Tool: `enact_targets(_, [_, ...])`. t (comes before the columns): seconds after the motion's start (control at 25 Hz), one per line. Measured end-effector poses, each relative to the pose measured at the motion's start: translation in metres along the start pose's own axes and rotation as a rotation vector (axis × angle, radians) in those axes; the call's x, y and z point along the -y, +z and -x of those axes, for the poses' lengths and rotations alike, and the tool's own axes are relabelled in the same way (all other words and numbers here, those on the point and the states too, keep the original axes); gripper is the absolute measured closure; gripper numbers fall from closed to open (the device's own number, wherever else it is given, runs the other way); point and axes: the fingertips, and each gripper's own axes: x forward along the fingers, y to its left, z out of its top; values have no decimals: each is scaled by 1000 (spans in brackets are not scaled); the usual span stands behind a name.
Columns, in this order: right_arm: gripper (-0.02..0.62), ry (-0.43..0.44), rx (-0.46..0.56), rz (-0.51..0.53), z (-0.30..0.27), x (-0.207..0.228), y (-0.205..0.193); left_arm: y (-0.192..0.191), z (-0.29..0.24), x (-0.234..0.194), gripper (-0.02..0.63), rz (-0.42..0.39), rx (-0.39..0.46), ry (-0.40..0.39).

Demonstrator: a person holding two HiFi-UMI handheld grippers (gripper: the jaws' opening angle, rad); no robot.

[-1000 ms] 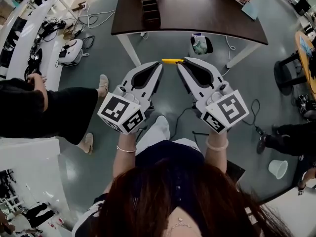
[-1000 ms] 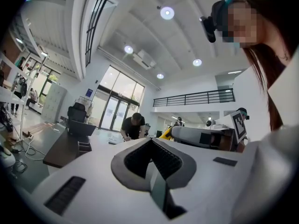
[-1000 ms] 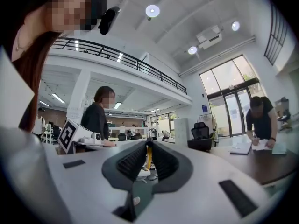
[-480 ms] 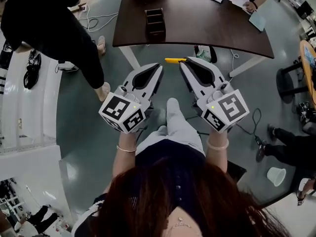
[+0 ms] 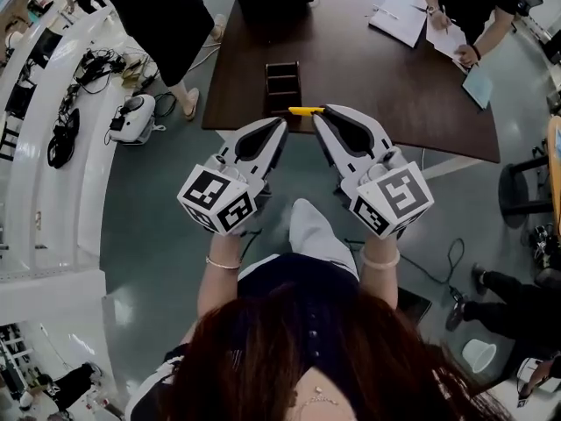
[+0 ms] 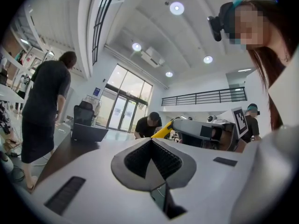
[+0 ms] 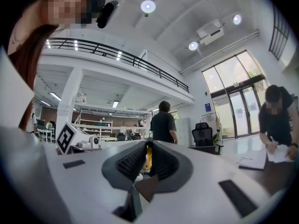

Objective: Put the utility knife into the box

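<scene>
Right claw [image 5: 323,110] clenched on yellow utility knife [image 5: 304,110], left claw [image 5: 282,122] closed empty; best reach toward dark compartmented box [image 5: 282,82] at 12 o'clock on brown desk [image 5: 377,68], keeping knife level.

You hold both grippers out in front of your body, side by side, with their tips leaning toward each other. Your left gripper [image 5: 280,123] has its jaws pressed together, with nothing between them. Your right gripper [image 5: 321,110] is clamped on the utility knife [image 5: 305,110], which sticks out leftward from its tip.
</scene>
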Motion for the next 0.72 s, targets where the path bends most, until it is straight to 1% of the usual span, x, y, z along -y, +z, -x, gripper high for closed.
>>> enact_targets(0.12, [546, 30, -10, -12, -24, 31, -4, 1, -29, -25, 604, 7, -6, 33])
enact_targets(0.28, [546, 58, -13, -19, -49, 57, -9, 4, -47, -52, 604, 9, -3, 76])
enact_targets(0.48, [546, 84, -35, -25, -73, 71, -17, 6, -52, -75, 604, 14, -2, 126])
enact_targets(0.6, [546, 90, -43, -37, -83, 77, -20, 6, -58, -87, 604, 23, -5, 133])
enact_targets(0.72, [546, 87, -51, -43, -91, 84, -23, 7, -68, -96, 604, 31, -7, 123])
